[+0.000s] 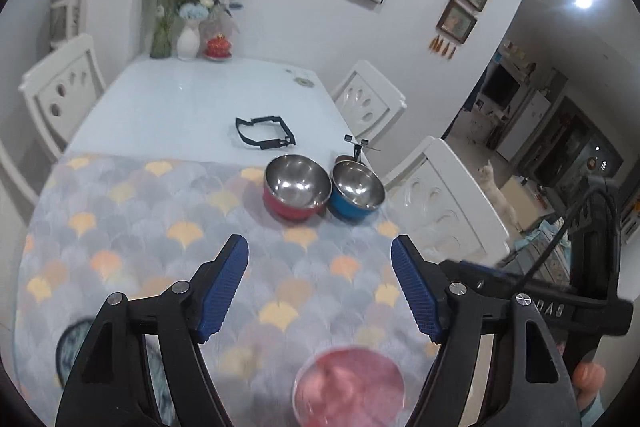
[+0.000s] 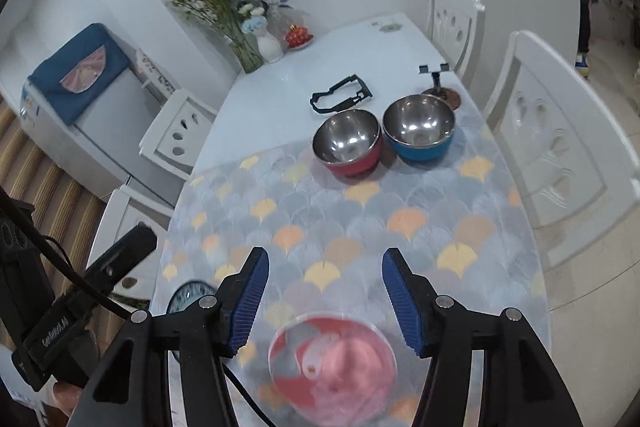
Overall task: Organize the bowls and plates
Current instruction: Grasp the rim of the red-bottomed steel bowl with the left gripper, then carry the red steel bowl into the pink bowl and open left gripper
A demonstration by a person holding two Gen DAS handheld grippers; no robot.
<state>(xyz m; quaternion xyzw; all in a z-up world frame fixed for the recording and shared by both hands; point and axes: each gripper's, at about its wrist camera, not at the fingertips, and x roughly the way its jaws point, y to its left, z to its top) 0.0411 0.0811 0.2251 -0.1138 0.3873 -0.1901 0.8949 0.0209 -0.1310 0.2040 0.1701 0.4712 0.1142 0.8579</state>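
Note:
A red steel bowl [image 1: 295, 189] and a blue steel bowl [image 1: 355, 191] stand side by side at the far edge of the patterned cloth [image 1: 160, 227]; both also show in the right wrist view, red bowl [image 2: 346, 140] and blue bowl [image 2: 419, 133]. A pink plate [image 1: 349, 385] lies near the front, blurred, also in the right wrist view [image 2: 333, 359]. A dark blue plate [image 1: 70, 343] lies at the left edge, also in the right wrist view [image 2: 188, 295]. My left gripper [image 1: 320, 259] is open and empty above the cloth. My right gripper [image 2: 325, 269] is open and empty above the pink plate.
A black plastic frame [image 1: 264, 133] and a small stand [image 1: 357, 146] lie beyond the bowls. Vases with flowers [image 1: 188, 39] stand at the table's far end. White chairs [image 1: 444, 203] surround the table. A small fridge [image 2: 92, 115] stands to the left.

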